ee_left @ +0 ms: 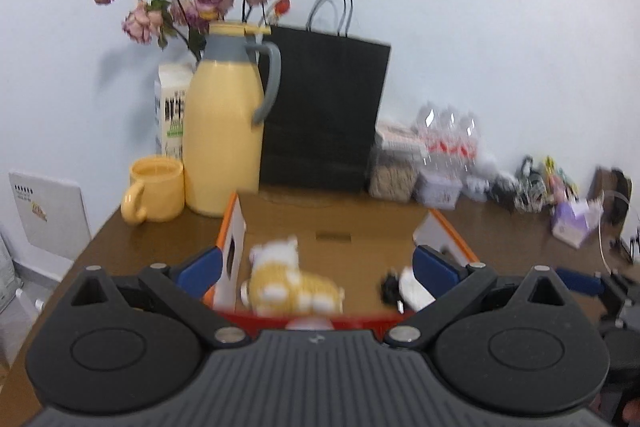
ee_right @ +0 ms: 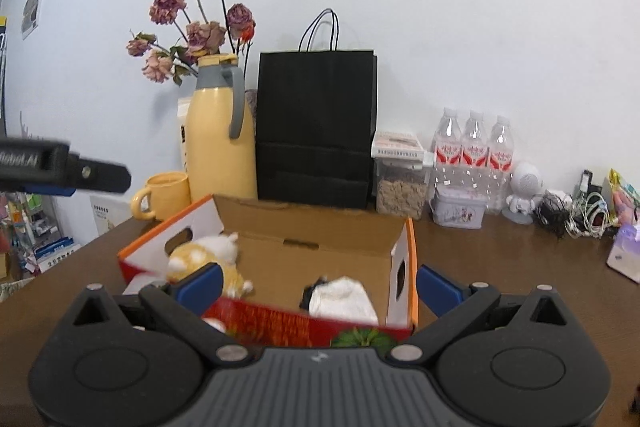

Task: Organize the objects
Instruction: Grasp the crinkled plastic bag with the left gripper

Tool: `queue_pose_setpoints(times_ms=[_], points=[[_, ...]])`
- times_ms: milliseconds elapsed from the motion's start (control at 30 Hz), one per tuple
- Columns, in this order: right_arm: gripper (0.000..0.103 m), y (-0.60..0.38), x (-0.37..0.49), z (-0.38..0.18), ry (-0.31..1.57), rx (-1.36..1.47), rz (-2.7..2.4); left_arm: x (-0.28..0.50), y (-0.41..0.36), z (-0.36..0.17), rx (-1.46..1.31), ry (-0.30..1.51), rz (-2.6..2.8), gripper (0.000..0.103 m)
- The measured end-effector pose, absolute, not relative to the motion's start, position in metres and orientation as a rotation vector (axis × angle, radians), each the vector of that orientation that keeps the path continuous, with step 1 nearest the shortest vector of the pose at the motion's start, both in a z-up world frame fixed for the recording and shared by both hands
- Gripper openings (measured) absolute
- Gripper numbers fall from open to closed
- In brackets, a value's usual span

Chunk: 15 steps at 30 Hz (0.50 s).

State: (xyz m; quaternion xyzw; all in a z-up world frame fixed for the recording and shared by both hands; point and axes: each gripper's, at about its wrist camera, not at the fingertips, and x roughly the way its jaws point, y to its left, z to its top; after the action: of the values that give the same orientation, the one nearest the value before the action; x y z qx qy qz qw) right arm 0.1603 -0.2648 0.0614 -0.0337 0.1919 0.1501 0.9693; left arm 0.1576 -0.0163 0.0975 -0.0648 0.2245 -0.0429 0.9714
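An open cardboard box (ee_right: 312,259) with orange and red sides sits on the brown table; it also shows in the left wrist view (ee_left: 332,219). Inside lie a yellow-and-white plush cat (ee_left: 288,279) (ee_right: 204,259) at the left and a black-and-white plush (ee_right: 340,297) (ee_left: 404,289) at the right. My left gripper (ee_left: 316,271) is open and empty, just in front of the box. My right gripper (ee_right: 316,285) is open and empty, near the box's front wall. A green striped object (ee_right: 362,339) shows just below the box's front edge.
Behind the box stand a yellow mug (ee_right: 164,195), a yellow thermos jug (ee_right: 220,147) with dried roses, a black paper bag (ee_right: 316,131), a food container (ee_right: 400,179), water bottles (ee_right: 474,151), a small tin (ee_right: 460,211) and tangled cables (ee_right: 576,215). The left gripper's body (ee_right: 60,167) shows at left.
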Motion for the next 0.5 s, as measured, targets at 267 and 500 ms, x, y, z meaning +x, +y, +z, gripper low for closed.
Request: queue_pose_setpoints(times_ms=[267,500], points=[[0.103,-0.273,0.124,0.034,0.453,-0.085,0.294,0.117,-0.024,0.05,-0.135,0.586,-0.128,0.103],[0.103,-0.282,0.104,0.016,0.498,-0.07,0.289,0.097,-0.033,0.018,-0.121,0.69,-0.163,0.103]])
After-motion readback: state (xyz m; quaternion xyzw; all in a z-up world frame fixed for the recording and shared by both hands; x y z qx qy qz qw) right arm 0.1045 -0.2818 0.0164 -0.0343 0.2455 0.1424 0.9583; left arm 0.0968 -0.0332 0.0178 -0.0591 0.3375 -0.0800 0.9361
